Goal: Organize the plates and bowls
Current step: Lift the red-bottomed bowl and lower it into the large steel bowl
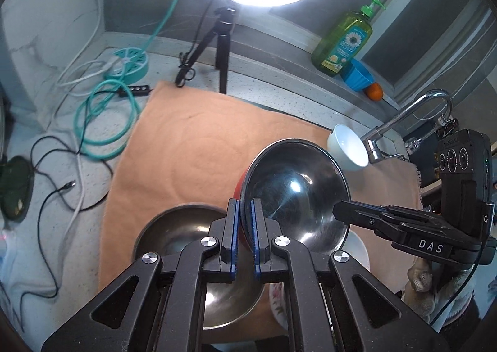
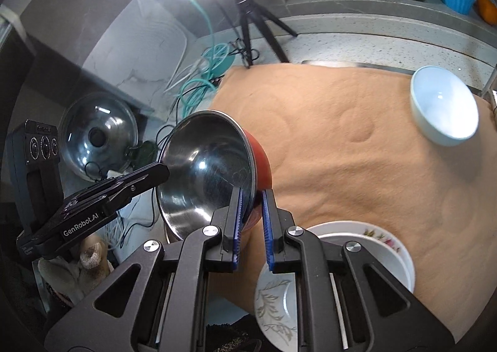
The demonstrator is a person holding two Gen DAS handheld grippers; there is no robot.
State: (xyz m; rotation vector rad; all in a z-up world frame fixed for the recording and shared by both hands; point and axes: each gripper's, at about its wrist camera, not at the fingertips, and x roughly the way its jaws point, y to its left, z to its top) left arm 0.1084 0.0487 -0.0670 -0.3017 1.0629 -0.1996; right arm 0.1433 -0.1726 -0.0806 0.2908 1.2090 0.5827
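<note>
A bowl [image 1: 295, 190], red outside and steel inside, hangs tilted above the orange cloth [image 1: 186, 141]. My left gripper [image 1: 244, 203] is shut on its rim at one side. In the right wrist view my right gripper [image 2: 252, 192] is shut on the opposite rim of the same bowl [image 2: 208, 172], and the left gripper [image 2: 163, 170] reaches it from the left. A plain steel bowl [image 1: 174, 227] rests on the cloth under my left gripper. A white bowl [image 2: 444, 106] stands at the cloth's far right. A floral plate [image 2: 372, 246] and a leaf-patterned plate [image 2: 273, 305] lie near the front.
A ring light on a tripod [image 1: 222, 41] stands behind the cloth, with tangled cables [image 1: 102, 122] to its left. A green soap bottle [image 1: 344, 38], blue cup [image 1: 357, 74] and orange sit on the ledge. The faucet [image 1: 413, 110] is at right, a glass lid [image 2: 99, 134] at left.
</note>
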